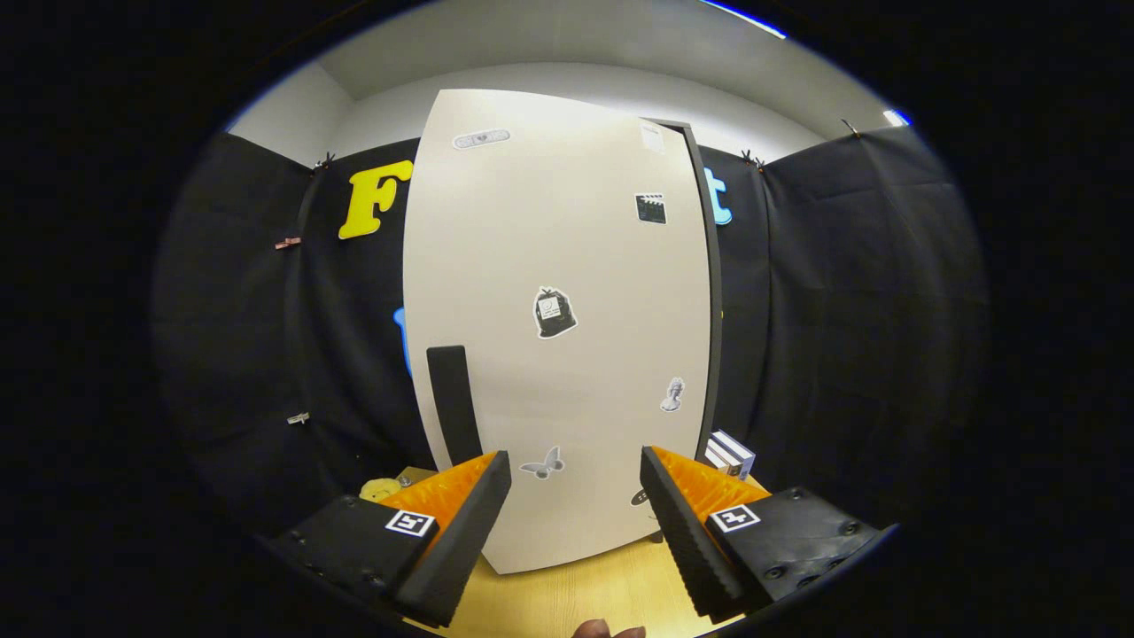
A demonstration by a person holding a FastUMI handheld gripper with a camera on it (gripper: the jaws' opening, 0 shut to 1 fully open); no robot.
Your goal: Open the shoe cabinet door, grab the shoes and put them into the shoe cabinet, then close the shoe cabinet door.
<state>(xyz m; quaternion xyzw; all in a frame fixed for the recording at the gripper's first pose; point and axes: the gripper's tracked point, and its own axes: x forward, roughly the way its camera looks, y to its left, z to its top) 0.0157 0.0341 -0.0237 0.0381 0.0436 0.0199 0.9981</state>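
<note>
Upright cabinet door [558, 328] seemingly shut, gripper [576, 496] open

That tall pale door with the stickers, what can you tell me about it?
The cabinet door is a tall, smooth, off-white panel, shut or nearly so, standing upright on the wooden floor. A dark vertical handle sits low near its left edge, and small stickers dot its face. The gripper is open, its fingers short of the door.

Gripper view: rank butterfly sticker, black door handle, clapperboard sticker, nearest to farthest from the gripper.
The gripper is open, its fingers facing the cabinet door.
1. Butterfly sticker, low on the door, just beyond the fingers.
2. Black door handle, higher, near the left finger.
3. Clapperboard sticker, high on the door.
</note>
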